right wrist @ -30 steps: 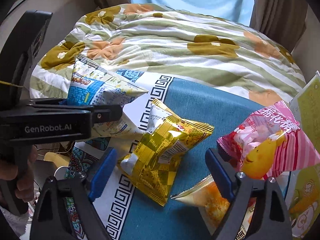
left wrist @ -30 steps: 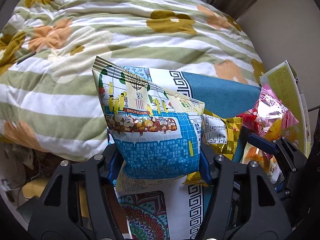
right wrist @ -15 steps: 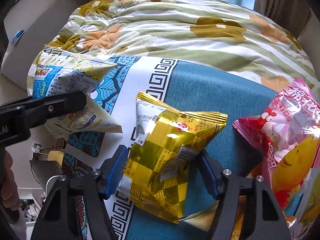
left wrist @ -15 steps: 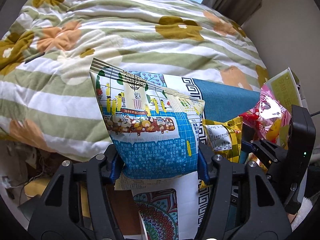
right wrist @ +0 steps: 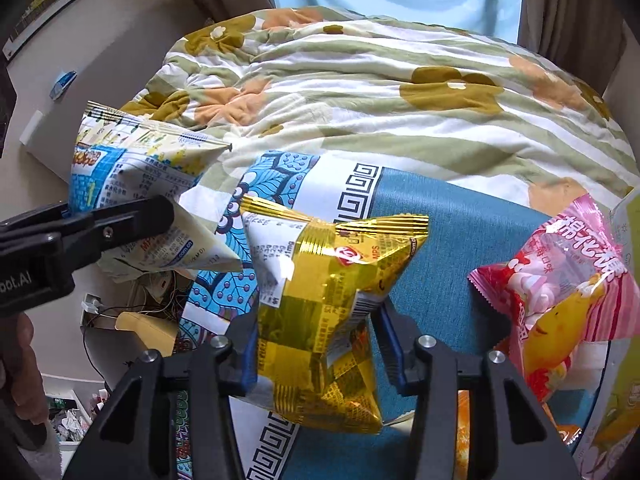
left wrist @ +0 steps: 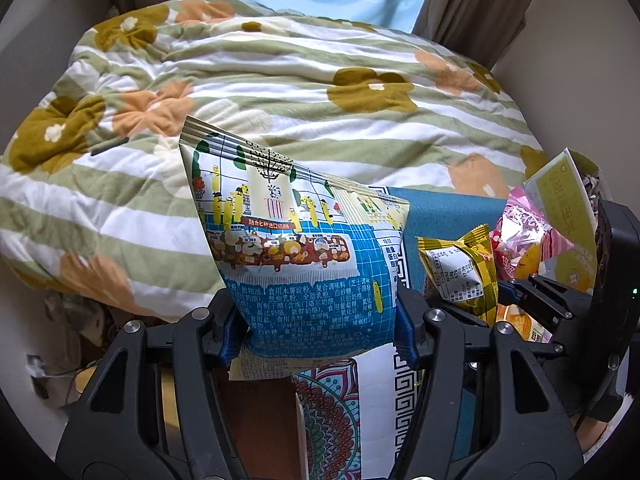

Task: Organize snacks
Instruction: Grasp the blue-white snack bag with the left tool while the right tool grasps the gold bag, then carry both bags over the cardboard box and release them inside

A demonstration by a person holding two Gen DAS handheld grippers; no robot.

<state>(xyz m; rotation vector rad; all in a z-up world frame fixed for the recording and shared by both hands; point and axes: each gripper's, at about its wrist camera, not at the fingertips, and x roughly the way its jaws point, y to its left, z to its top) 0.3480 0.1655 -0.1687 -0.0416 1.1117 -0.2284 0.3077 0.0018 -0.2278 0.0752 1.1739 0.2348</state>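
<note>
My left gripper (left wrist: 318,330) is shut on a blue-and-white snack bag (left wrist: 304,256) and holds it up off the table; the bag also shows at the left of the right wrist view (right wrist: 140,184). My right gripper (right wrist: 316,344) is shut on a gold snack bag (right wrist: 324,292) and holds it above the blue tablecloth (right wrist: 452,220); the gold bag also shows in the left wrist view (left wrist: 460,272). A pink marshmallow bag (right wrist: 560,304) lies at the right on the cloth.
A yellow-green box (left wrist: 560,216) stands at the right edge behind the pink bag (left wrist: 520,240). An orange packet (right wrist: 464,432) lies under my right gripper. A flowered striped quilt (right wrist: 380,92) covers the bed beyond the table. Clutter and cables lie on the floor at the left (right wrist: 132,312).
My right gripper has closed on the gold bag and lifted it off the cloth. My left gripper has raised the blue-and-white bag higher and to the left.
</note>
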